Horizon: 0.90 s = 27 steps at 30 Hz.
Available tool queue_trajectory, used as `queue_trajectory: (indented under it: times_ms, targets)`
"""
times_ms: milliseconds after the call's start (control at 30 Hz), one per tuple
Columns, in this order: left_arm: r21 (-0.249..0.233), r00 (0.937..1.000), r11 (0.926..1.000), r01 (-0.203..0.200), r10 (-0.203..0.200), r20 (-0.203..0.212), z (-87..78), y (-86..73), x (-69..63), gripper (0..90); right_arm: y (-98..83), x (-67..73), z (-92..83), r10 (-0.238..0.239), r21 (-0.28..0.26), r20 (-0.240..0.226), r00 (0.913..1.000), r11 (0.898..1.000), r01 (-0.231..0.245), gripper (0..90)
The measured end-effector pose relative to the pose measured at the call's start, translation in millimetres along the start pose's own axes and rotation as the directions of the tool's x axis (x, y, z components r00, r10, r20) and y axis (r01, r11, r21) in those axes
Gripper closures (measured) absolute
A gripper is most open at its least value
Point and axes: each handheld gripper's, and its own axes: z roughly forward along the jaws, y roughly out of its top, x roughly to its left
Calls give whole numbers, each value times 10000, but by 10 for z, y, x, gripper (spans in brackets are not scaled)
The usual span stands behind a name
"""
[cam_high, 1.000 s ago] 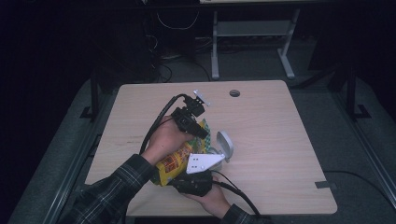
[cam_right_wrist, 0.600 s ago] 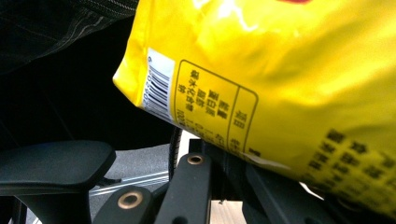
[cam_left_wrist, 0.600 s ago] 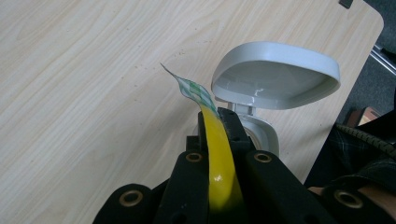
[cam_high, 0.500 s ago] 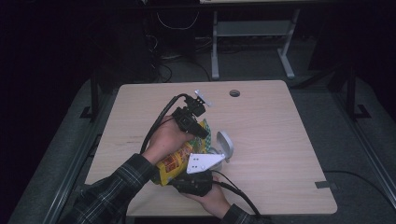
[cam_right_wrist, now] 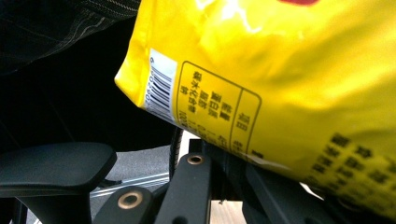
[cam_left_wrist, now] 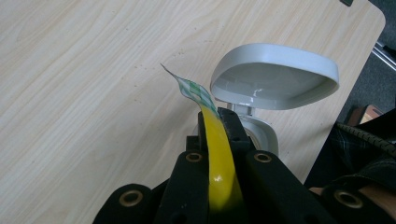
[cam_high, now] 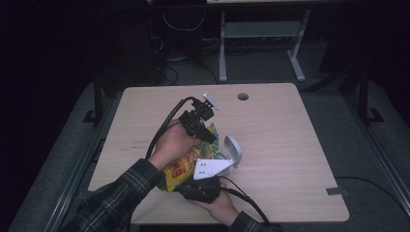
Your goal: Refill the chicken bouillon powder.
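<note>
Pinching the top edge of the yellow snack bag [cam_left_wrist: 219, 154], the left gripper [cam_left_wrist: 216, 122] has its jaws clenched on the thin foil; in the left gripper view the green-checked corner of the bag sticks up just past the jaw tips. Right gripper [cam_right_wrist: 219, 154] sits clamped on the bag's lower edge; in the right gripper view the yellow bag [cam_right_wrist: 280, 79] with its barcode and printed panel hangs right over the black jaws. High view: left gripper [cam_high: 205, 135] at the bag's far end, right gripper [cam_high: 203, 186] at its near end, bag [cam_high: 181, 166] held tilted between the two, lifted off the worktop [cam_high: 290, 145]. Left hand [cam_high: 171, 145] wraps the left gripper body, the right hand [cam_high: 217, 205] is under the right one, grey three-cornered plate on top. Plaid sleeve [cam_high: 116, 198] comes in from the bag's near left. White flip-lid container [cam_left_wrist: 261, 98] stands on the worktop just beyond the bag's top edge, lid [cam_left_wrist: 275, 77] open and raised; in the high view the container [cam_high: 233, 151] is just right of the bag. Round cable hole [cam_high: 242, 96] in the worktop well beyond the bag, near the far edge. Black chair armrest [cam_right_wrist: 51, 168] shows below the bag in the right gripper view.
</note>
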Motion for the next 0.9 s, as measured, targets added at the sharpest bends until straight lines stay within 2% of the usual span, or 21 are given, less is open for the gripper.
queue_trajectory:
  times_ms: [900]
  targets:
    - [60,10000,10000,17,-16,-32,-6,19,-16,898,19,18,-5,-17,-20,-27,10000,10000,17,900]
